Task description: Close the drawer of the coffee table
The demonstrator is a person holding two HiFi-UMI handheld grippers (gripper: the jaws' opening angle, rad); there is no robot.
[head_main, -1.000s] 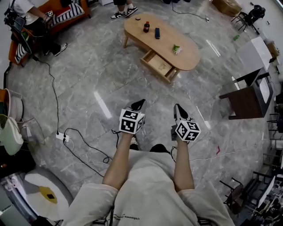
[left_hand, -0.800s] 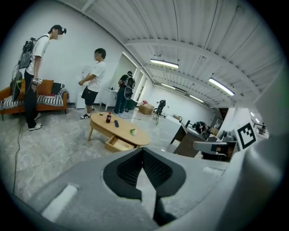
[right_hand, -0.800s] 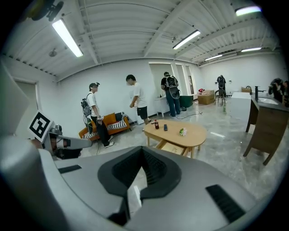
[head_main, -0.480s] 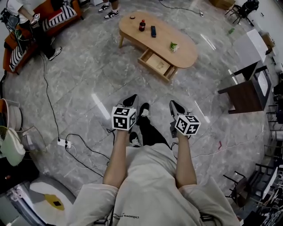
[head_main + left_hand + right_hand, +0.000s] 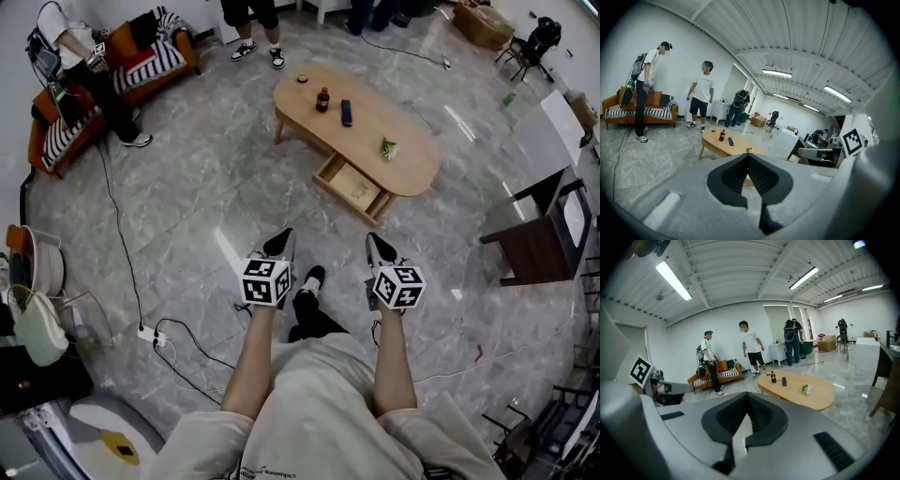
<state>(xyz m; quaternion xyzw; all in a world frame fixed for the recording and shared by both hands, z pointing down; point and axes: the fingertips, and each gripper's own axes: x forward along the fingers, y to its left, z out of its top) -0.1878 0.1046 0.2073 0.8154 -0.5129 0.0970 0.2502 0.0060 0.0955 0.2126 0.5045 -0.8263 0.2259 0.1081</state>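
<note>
Left tool (image 5: 280, 244) and right tool (image 5: 377, 246) are side by side at 6 o'clock over the grey floor (image 5: 187, 187). Both are clenched tip to tip, nothing between the jaws. Well apart at 12 o'clock is the oval wooden worktop (image 5: 412, 167). Its drawer (image 5: 354, 187) stands open, out of the near side toward 7 o'clock. On top: dark bottle (image 5: 322, 99), black remote (image 5: 346, 112), green packet (image 5: 388, 147). Farther, at 10 o'clock, is a striped sofa (image 5: 169, 61) with a person (image 5: 112, 98) beside it.

Head cam down; all see table (image 5: 370, 117).
</note>
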